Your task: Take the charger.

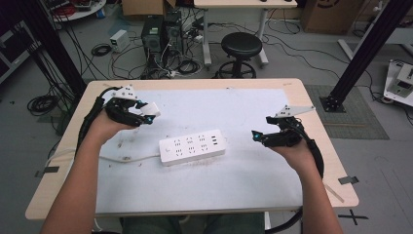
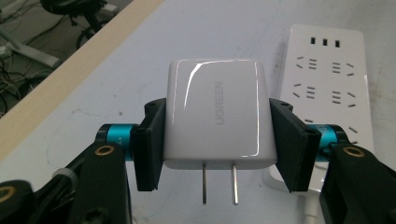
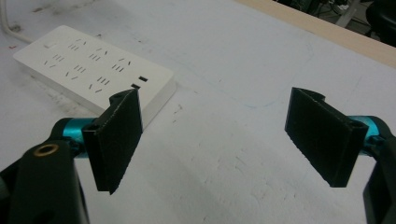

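Note:
A white power strip (image 1: pixel 193 146) lies in the middle of the white mat, its cord running off to the left. Held above the mat's left side, my left gripper (image 1: pixel 146 115) is shut on a white UGREEN plug-in charger (image 2: pixel 215 114); the two metal prongs point back toward the camera in the left gripper view. The power strip (image 2: pixel 327 74) shows beyond it at the right. My right gripper (image 1: pixel 258 136) hovers right of the strip, open, nothing between its pads (image 3: pixel 119 135). The strip's USB end (image 3: pixel 98 70) lies just ahead of it to the left.
A white mat (image 1: pixel 243 170) covers most of the wooden table (image 1: pixel 311 97). The strip's white cord (image 1: pixel 122 158) trails over the mat toward the left edge. Beyond the table stand a black stool (image 1: pixel 241 48), computer towers and tangled cables on the floor.

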`<action>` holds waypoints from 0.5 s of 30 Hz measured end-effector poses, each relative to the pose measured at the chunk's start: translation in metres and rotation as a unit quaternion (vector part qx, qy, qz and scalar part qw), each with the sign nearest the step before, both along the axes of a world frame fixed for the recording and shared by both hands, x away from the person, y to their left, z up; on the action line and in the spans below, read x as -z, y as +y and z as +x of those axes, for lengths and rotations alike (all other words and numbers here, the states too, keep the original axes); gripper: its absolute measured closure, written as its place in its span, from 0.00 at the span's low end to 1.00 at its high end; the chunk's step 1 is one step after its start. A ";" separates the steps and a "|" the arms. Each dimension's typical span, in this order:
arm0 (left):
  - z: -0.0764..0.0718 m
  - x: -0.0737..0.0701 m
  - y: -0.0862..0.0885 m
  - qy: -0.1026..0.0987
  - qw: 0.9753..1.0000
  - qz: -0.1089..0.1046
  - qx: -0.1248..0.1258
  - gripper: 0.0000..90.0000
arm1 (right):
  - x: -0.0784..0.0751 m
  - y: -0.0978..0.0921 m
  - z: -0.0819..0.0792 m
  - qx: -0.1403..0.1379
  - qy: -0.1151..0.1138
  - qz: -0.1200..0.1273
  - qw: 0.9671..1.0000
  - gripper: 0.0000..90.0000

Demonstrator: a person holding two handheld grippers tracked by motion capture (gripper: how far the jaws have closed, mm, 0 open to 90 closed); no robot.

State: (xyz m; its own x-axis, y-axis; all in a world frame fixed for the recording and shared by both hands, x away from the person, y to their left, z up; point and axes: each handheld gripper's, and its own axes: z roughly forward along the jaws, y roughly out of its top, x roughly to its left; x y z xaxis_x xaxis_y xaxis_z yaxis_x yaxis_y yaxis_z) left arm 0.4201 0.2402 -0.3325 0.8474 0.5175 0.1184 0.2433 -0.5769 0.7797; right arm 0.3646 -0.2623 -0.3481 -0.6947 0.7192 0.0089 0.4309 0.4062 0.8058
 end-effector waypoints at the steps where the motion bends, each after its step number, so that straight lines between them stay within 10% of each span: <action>1: 0.000 0.000 0.000 0.000 1.000 0.000 0.000 0.47 | 0.000 0.000 0.000 0.000 0.000 0.000 1.000 0.22; 15: -0.038 -0.002 -0.005 -0.022 0.999 -0.019 0.041 0.47 | -0.002 0.009 0.003 -0.008 0.006 -0.002 1.000 0.22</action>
State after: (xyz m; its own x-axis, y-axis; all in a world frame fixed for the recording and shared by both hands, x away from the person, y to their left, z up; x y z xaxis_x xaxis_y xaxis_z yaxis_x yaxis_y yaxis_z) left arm 0.3823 0.2356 -0.3302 0.8819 0.4507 0.1379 0.1618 -0.5642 0.8096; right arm 0.3679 -0.2533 -0.3459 -0.7060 0.7081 0.0148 0.4338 0.4158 0.7993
